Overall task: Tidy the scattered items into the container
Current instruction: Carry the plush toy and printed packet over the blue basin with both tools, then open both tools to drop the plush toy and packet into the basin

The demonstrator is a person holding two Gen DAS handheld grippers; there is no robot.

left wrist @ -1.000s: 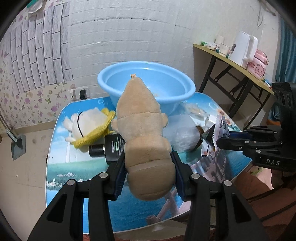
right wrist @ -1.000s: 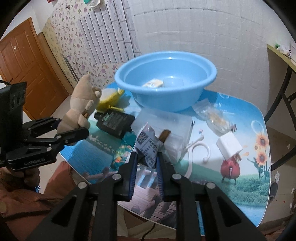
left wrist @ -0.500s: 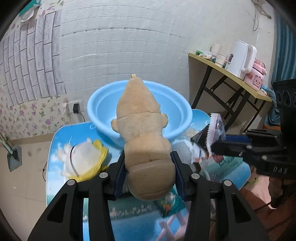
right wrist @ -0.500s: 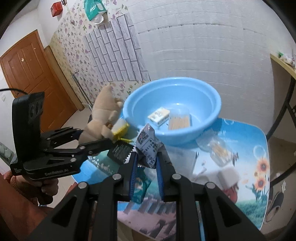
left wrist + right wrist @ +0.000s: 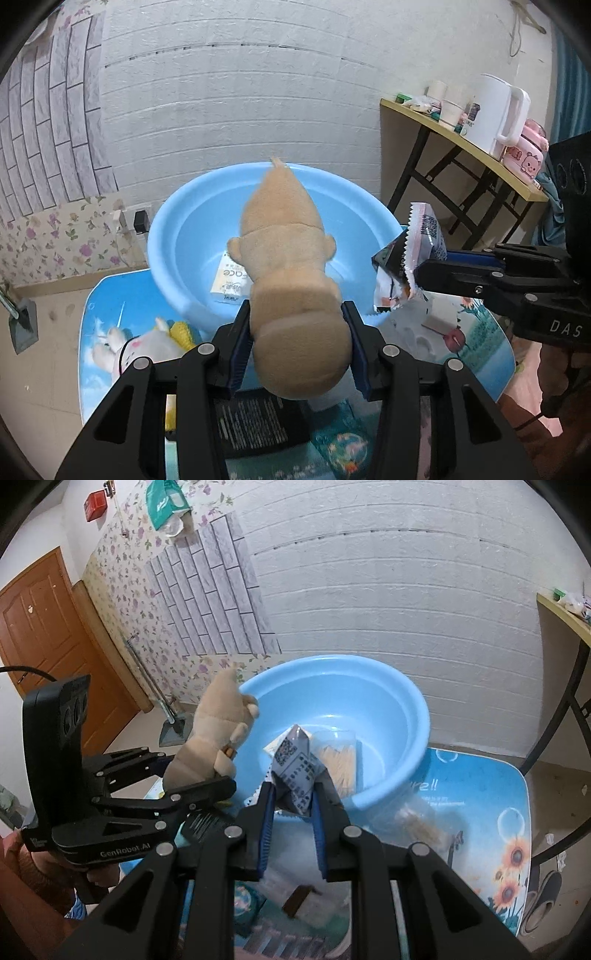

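Observation:
My left gripper [image 5: 295,325] is shut on a tan plush toy [image 5: 288,266] and holds it above the near rim of the blue basin [image 5: 166,236]. The toy also shows in the right wrist view [image 5: 214,738]. My right gripper [image 5: 293,794] is shut on a crinkled snack packet [image 5: 295,771], held just over the basin's near rim [image 5: 417,709]. The packet also shows in the left wrist view [image 5: 410,254], at the basin's right edge. Inside the basin lie a small white box [image 5: 229,280] and a pack of sticks [image 5: 340,764].
A white and yellow plush [image 5: 140,347] and a black bottle [image 5: 255,424] lie on the blue picture table [image 5: 480,812]. Clear bags [image 5: 417,819] and a white adapter [image 5: 439,314] lie there too. A side table with a kettle [image 5: 491,110] stands to the right.
Both grippers have risen and moved forward toward the basin with their loads. The plush and the packet went from over the table's front to the basin's near rim.

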